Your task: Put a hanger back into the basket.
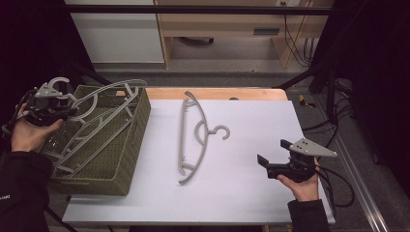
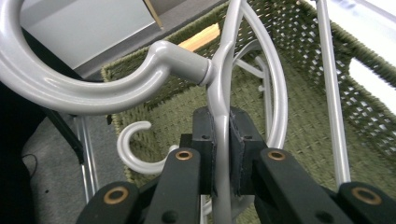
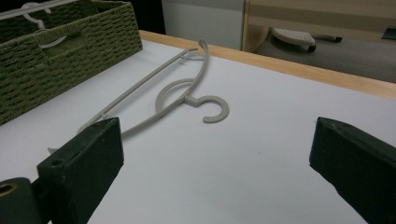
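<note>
Gripping one grey hanger by its thin neck just under the hook, with the left gripper and its jaws closed tight on both sides of the plastic, above the near-left corner of the green woven basket. Rising past the jaws in the left gripper view, the big hook of this held hanger; lower and to the left of the jaws, a second, smaller-looking hook inside the basket. Counting the hangers in the basket with care: at least two, maybe three, but cannot tell exactly because the bars cross each other. Lying flat on the white table top, one more hanger, well apart from both grippers, ahead and to the left of the right gripper, hook pointing toward that gripper's side. Holding nothing, the right gripper, jaws spread wide, low over the table near its right edge. Touching no hanger there. Seen in total: two grippers, one basket, one hanger on the table.
</note>
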The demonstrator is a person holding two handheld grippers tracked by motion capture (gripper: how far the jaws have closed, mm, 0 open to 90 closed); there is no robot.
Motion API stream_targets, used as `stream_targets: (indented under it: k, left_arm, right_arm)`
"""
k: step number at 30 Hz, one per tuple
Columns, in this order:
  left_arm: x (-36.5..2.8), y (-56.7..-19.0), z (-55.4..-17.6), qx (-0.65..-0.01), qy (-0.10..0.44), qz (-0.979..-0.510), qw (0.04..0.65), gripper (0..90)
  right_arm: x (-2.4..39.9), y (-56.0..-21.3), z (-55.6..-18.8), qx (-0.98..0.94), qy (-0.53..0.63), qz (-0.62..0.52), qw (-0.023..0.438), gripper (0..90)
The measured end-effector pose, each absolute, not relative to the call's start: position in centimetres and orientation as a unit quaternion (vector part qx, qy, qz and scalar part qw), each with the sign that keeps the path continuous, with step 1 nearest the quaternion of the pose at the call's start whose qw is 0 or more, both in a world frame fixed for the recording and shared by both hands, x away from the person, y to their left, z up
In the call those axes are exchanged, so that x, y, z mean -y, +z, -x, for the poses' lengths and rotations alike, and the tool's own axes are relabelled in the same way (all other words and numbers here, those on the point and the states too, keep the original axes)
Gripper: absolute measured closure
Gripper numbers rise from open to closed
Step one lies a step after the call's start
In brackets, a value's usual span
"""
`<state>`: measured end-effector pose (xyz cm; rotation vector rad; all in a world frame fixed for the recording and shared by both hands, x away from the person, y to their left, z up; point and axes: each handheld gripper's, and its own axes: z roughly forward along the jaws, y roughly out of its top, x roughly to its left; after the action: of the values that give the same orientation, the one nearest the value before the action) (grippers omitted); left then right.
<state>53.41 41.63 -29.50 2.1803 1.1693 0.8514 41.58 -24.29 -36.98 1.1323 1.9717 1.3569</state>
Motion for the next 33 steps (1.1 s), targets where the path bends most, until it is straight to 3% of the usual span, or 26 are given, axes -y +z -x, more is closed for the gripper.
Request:
stream_targets:
  k: [29, 33]
  left_arm:
    - [-43.1, -33.1, -54.2, -0.444, 0.331, -0.805, 0.211, 81.9]
    - [-43.2, -32.2, -53.8, -0.438, 0.333, -0.803, 0.230, 82.0]
  right_arm:
    - [24.0, -37.3, -41.8, -0.727, 0.490, -0.414, 0.243, 3.3]
    - [24.0, -37.3, -41.8, -0.727, 0.490, -0.415, 0.243, 3.3]
